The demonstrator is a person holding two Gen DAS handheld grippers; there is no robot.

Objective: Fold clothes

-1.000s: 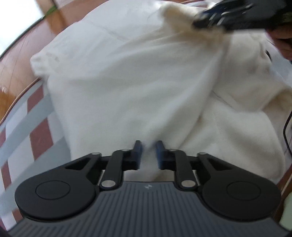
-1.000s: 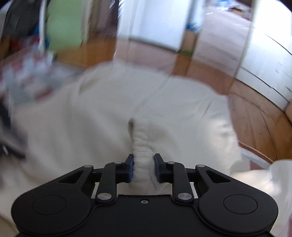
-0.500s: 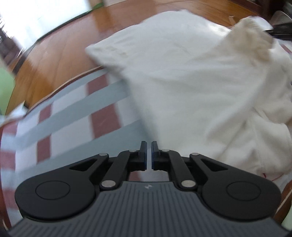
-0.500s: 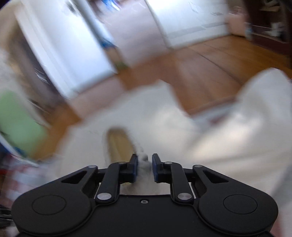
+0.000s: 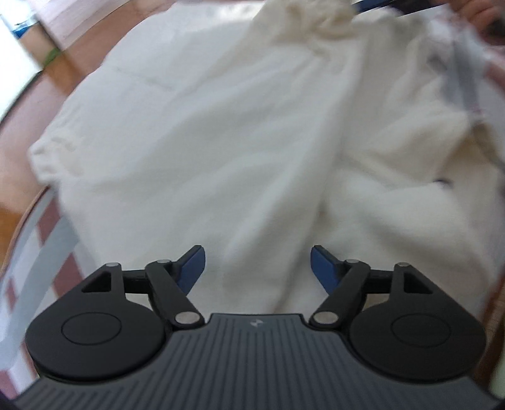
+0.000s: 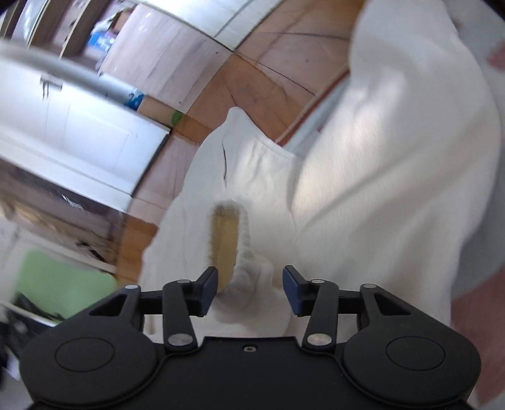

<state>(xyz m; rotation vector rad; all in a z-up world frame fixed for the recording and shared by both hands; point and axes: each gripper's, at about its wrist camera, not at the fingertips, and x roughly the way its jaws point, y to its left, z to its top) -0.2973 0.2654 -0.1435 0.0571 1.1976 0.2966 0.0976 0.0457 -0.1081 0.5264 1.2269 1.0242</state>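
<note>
A white fleece garment (image 5: pixel 205 132) lies spread and rumpled on the table. My left gripper (image 5: pixel 254 268) hovers over its near part, pointing steeply down. Its jaws are opening, with only the flat cloth below them and nothing pinched. In the right wrist view the garment (image 6: pixel 394 173) rises in a big fold on the right. A sleeve cuff (image 6: pixel 249 271) with a yellowish opening sits between the jaws of my right gripper (image 6: pixel 250 290). Those jaws are opening, and the right pad stands clear of the cuff. The same cuff (image 5: pixel 318 15) shows bunched at the top of the left wrist view.
A tablecloth (image 5: pixel 47 252) with red, grey and white stripes shows at the left, where the table edge curves. Beyond it is wooden floor (image 6: pixel 268 79). A person's hand (image 5: pixel 479 12) is at the top right. A green object (image 6: pixel 60 277) and white doors (image 6: pixel 79 132) stand further off.
Both grippers went from shut to wide apart. The left moved from over the striped cloth back over the garment. The right rolled, and the cuff it pinched now sits loose between its pads.
</note>
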